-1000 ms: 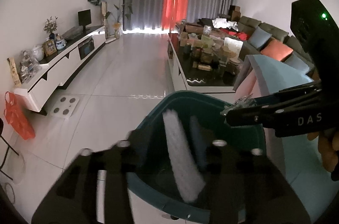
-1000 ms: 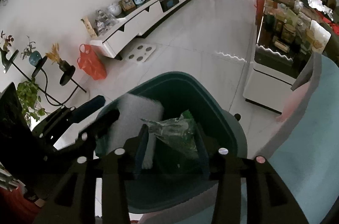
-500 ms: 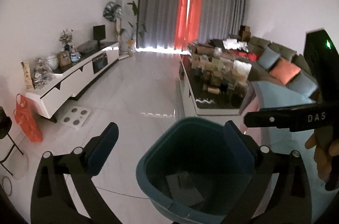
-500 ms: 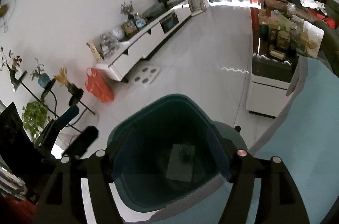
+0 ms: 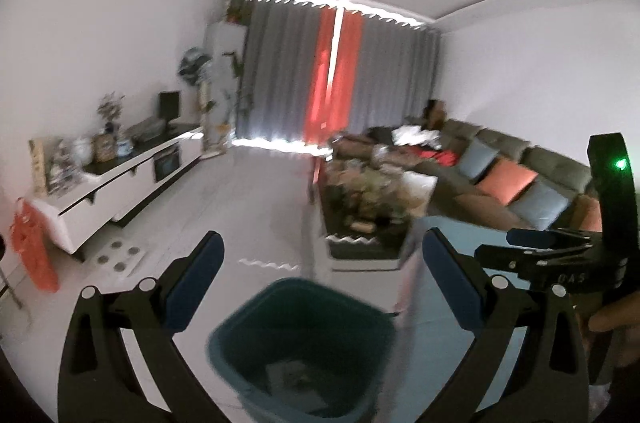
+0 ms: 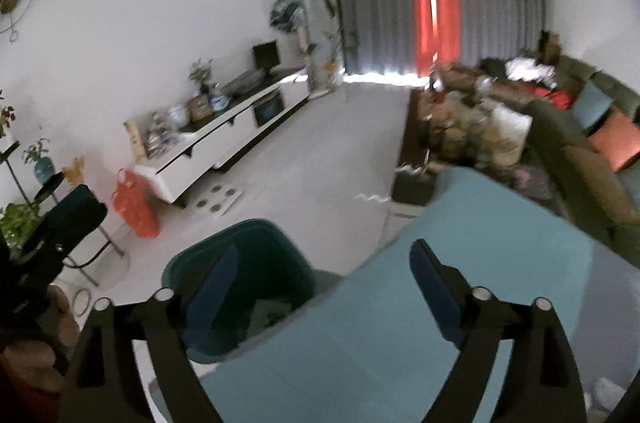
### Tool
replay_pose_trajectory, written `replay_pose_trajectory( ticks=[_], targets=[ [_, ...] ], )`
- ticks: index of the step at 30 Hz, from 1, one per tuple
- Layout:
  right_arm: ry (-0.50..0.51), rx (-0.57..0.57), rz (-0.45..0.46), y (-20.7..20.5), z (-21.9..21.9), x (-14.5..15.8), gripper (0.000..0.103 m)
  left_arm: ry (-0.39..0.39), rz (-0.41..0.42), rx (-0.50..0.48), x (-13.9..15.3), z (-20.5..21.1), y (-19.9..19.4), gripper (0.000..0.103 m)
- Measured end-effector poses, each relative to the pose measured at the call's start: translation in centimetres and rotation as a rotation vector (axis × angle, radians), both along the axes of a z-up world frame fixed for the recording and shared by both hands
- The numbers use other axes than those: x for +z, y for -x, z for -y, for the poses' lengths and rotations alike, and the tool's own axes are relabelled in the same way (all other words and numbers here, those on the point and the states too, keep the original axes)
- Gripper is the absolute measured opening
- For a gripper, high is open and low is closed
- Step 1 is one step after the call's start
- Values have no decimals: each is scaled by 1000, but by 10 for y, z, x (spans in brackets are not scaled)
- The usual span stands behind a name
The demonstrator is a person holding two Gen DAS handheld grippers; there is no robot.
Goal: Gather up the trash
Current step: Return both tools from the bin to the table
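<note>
White walls, pale tiled floor [image 5: 256,207]; grey-and-red curtains [image 5: 336,79] backlit; sofa [image 5: 500,175] right.

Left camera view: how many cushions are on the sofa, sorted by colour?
Blue-grey cushions: 2
Orange cushions: 2, the one furthest right partly hidden
Total: 4
</note>
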State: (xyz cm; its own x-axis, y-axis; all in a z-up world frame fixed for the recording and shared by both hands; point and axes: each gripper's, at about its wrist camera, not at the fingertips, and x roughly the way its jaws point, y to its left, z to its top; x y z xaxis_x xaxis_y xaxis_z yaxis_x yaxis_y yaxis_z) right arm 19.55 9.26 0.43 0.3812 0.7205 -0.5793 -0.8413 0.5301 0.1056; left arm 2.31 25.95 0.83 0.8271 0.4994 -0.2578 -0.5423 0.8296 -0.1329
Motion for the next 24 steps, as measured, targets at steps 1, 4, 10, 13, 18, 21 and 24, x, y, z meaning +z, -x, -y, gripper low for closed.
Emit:
replay_pose_trajectory(
  ticks=[1,4,10,13,18,21,24],
  targets=[
    [-14,-24,34,3,14,5,93,-9,7,-13,4,8,0,98],
    [-46,-84,90,9,46,12,96,-40,24,-66,15,40,-3,98],
    [-86,-209,169,21,111,14,96,-73,33,-179,21,104,-12,98],
    [-96,-272,202,32,146,11,96,-77,35,-241,20,136,-18,98],
    [-88,-396,236,49,201,0,96,-98,25,-348,16,193,-29,98],
    [-85,-456,226,58,231,-9,96,-122,7,-420,11,227,-36,98],
    [-77,-524,205,61,255,-17,96,-110,-7,-483,6,253,-46,98]
  ],
)
